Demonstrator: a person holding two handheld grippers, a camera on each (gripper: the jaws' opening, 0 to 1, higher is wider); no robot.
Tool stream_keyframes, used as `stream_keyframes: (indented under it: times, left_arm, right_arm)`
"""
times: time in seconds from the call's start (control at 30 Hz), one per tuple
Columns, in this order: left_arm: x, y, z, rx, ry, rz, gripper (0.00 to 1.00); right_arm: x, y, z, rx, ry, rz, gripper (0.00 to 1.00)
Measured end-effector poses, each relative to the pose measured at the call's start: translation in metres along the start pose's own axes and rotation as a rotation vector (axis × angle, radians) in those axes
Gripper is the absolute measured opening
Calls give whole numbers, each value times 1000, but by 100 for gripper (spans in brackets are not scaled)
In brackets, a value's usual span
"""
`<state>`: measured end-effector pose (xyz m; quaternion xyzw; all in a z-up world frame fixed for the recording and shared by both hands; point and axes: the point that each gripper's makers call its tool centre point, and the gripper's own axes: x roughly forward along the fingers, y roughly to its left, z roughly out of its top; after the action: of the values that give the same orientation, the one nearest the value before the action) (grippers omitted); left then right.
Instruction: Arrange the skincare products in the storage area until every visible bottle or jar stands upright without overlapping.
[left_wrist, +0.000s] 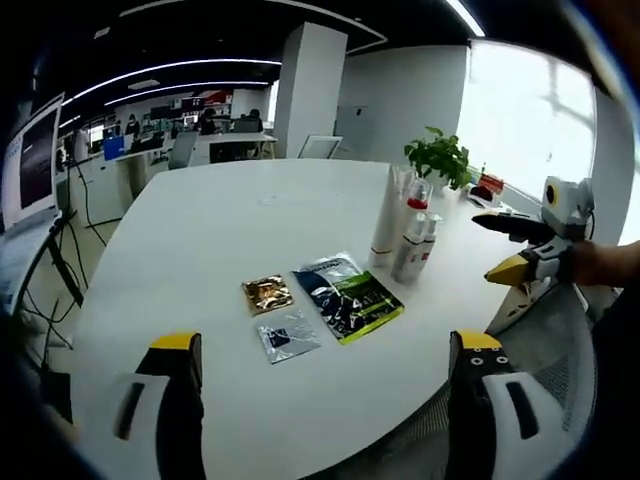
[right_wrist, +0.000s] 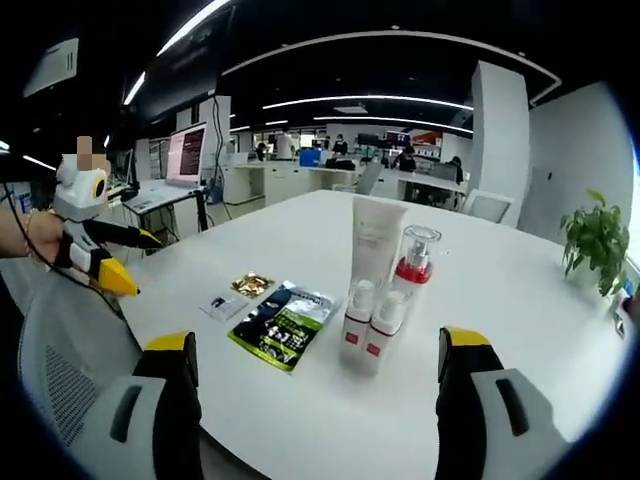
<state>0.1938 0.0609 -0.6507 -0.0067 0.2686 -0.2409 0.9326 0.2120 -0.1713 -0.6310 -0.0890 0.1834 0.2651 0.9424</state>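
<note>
Here the tall tube (right_wrist: 377, 240), the red-collared pump bottle (right_wrist: 413, 262) and two small bottles (right_wrist: 371, 324) stand upright in a tight cluster on the white bench (right_wrist: 520, 300), long axes vertical, caps up. Beside them lie flat sachets: a green-and-black pack (right_wrist: 282, 326), a gold one (right_wrist: 251, 285) and a clear one (right_wrist: 222, 305). The left tool (left_wrist: 325, 350) and right tool (right_wrist: 312, 350) both hover with jaws apart, gripping nothing. The right gripper view shows monitors (right_wrist: 187, 153); the left gripper view shows a plant (left_wrist: 440, 157) by the bright window (left_wrist: 530, 110). Around the bench is an open office.
</note>
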Motion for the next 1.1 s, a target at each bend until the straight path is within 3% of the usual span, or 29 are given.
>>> stream_keyframes:
  times: [0.27,0.57,0.63,0.67,0.73,1.1]
  left_arm:
    - [7,-11,17,-20,-44,-9,95]
    - [13,-17,-18,-26,24,-15,92]
    - [13,-11,-27,-20,43,-10,92]
    - [13,-10,-28,-20,56,-10,91]
    - [13,-13,-20,-31,26,-12,90]
    - [13,-13,-25,-13,52,-7,90]
  right_arm:
    - [-1,-14,-8,18,8,-24,99]
    - [1,-7,-13,0,39,-4,98]
    - [2,-7,-14,4,43,-5,98]
    - [2,-8,-15,4,43,-7,98]
    - [2,-7,-15,0,46,-5,98]
    - [2,-5,-16,-3,54,-1,98]
